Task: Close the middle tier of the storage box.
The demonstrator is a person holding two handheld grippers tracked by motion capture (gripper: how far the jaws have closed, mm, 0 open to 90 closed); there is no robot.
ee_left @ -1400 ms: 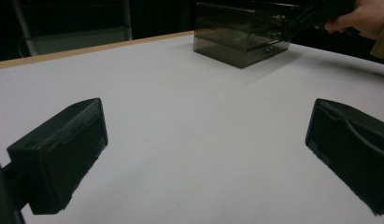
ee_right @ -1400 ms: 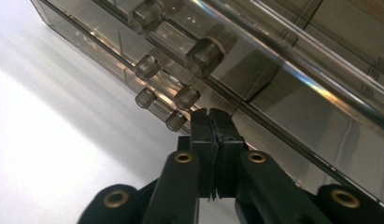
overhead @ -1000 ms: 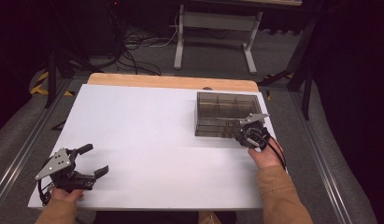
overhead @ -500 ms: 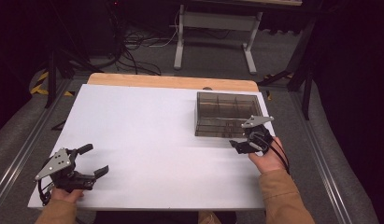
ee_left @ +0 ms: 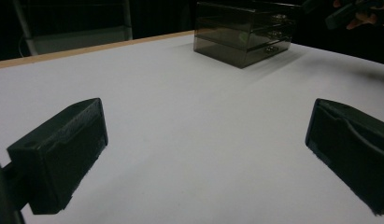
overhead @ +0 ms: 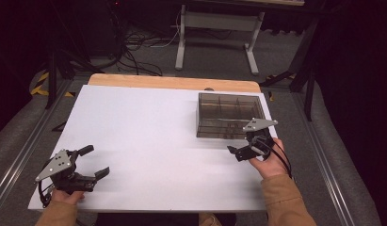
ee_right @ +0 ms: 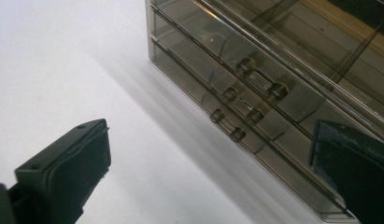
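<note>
nearest, we see our left gripper (overhead: 90, 162) at the front left corner of the white rectangular table top (overhead: 149, 136), its jaws wide apart with nothing between them. farther on, at the right edge, our right gripper (overhead: 239, 151) sits just in front of the smoky transparent plastic drawer box (overhead: 229, 115); its jaws have just been opening and now stand wide, nothing between them, apart from the small round drawer knobs (ee_right: 236, 112).

A test room in a lab.
A white table (overhead: 149, 122), loose cables (overhead: 134, 47) on grey floor (overhead: 229, 70), dark walls.
</note>
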